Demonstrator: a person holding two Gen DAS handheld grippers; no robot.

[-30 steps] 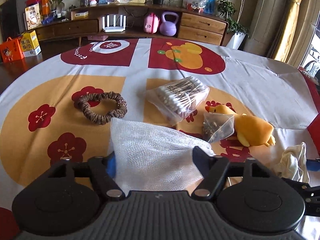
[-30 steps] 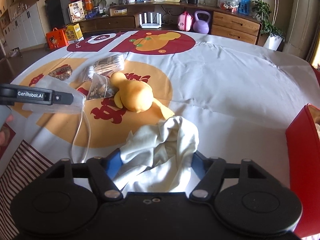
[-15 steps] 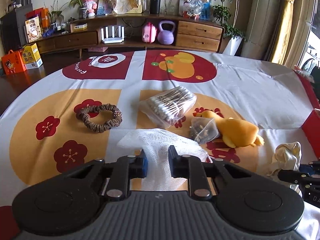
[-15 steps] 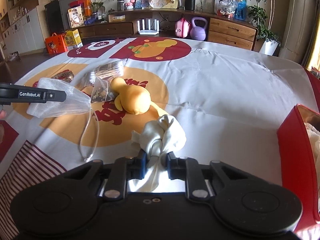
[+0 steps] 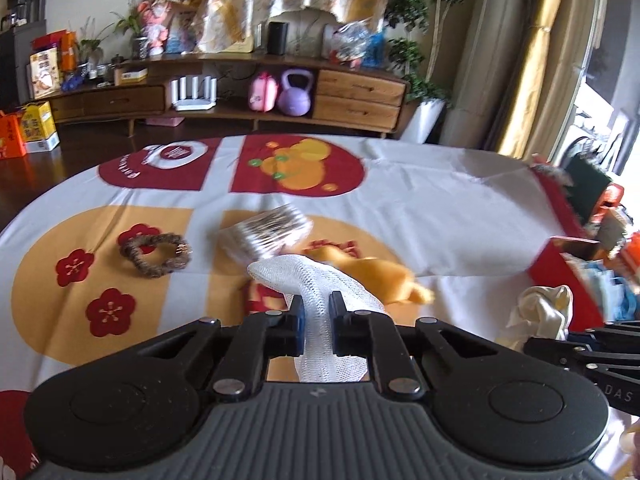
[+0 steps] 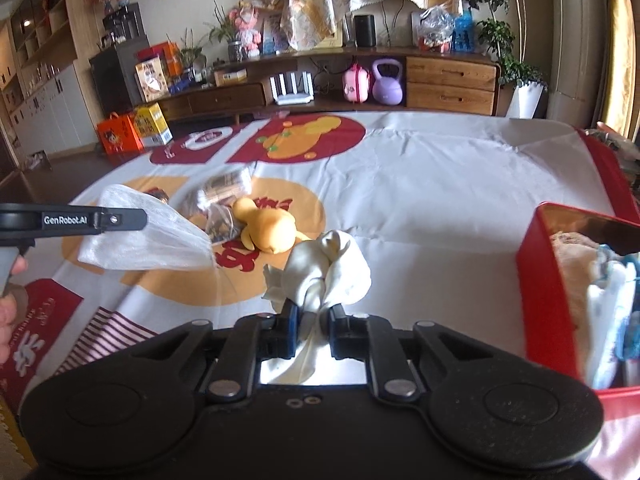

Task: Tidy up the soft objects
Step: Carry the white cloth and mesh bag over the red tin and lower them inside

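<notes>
Over the patterned tabletop [image 5: 440, 208] I hold one soft thing in each hand. My left gripper [image 5: 316, 320] has its fingers [image 5: 295, 322] drawn narrow on a white mesh bag [image 5: 320, 280], which bunches between them and fans out ahead, lifted off the cloth. From the right wrist view the same mesh bag [image 6: 152, 240] hangs clear of the tabletop, with the left gripper's arm [image 6: 72, 219] crossing above it.

My right gripper [image 6: 311, 320] has its fingers [image 6: 289, 322] pinched close on a cream cloth [image 6: 328, 268], knotted into a lump just ahead of the tips and raised off the surface. In the left wrist view that cream cloth [image 5: 540, 312] shows at the right, near a red box [image 5: 560, 264].

The red box [image 6: 536, 292] stands on the right edge of the tabletop with pale fabrics inside it. Farther out lie a yellow plush duck [image 6: 268, 228], a small clear bag [image 6: 220, 222] touching its head end, and a packet of cotton swabs [image 5: 266, 236], blurred. A brown scrunchie [image 5: 154, 254] lies to the left, well apart from the duck.
</notes>
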